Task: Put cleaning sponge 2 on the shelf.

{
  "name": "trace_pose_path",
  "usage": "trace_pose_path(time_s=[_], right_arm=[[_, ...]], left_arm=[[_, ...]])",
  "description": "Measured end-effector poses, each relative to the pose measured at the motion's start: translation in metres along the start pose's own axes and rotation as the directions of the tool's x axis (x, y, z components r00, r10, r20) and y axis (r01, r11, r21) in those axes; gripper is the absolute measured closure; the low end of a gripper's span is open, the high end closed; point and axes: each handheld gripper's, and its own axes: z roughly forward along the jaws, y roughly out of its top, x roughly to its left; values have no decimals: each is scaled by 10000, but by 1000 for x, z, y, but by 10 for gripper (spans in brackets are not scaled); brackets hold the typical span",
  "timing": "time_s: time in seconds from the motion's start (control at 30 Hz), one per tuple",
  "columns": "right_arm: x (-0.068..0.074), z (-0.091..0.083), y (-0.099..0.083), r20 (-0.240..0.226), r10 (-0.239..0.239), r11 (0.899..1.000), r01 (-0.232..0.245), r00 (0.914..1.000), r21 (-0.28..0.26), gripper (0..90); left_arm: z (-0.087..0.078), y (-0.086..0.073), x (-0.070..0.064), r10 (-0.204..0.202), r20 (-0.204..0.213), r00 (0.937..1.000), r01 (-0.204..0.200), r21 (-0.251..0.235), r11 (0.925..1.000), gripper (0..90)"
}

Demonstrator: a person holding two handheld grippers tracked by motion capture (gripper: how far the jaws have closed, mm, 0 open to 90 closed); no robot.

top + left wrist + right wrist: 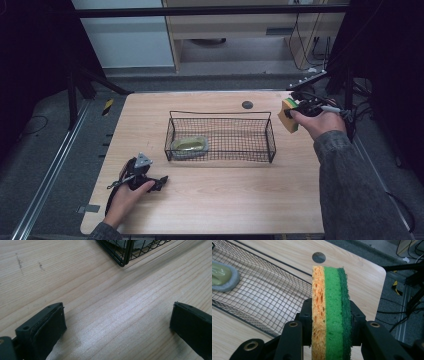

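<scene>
**Mia:** Where is the sponge [330, 312] right now?

**Ben:** The right gripper [300, 107] has it. The jaws squeeze it from both sides, and it stands on its edge. You can see its orange, light green and dark green layers. It is up in the air, just past the right end of the wire basket [271, 134].

**Mia:** So it is not in the basket yet?

**Ben:** No. I think the picking up is done. What is left is to bring it over the basket, lower it in and let go.

**Mia:** Is anything in the basket?

**Ben:** Yes, a yellow-green pad with a grey rim [190, 146] lies at the left end. The right end is bare.

**Mia:** What does the left gripper [150, 181] do?

**Ben:** It rests low on the wooden table [105, 307], near the basket's front left corner. Its jaws are wide apart and hold nothing.
</scene>
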Motion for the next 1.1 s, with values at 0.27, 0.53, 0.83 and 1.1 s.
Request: trace_pose_path(time_s=[0.27,0.53,0.83,1.1], right_arm=[[12,2,18,-36,-306,9994,306,9995,-162,649],[20,9,26,-132,-409,9989,406,9991,-228,650],[26,18,30,-128,-497,9986,494,9987,-189,650],[32,27,31,-243,-663,9977,660,9975,-128,650]], left_arm=[[0,0,0,-1,-5,10000,1,-2,10000,0],[0,0,0,-6,-8,10000,6,-3,10000,0],[0,0,0,-10,-8,10000,10,-5,10000,0],[0,0,0,-16,-10,10000,16,-6,10000,0]])
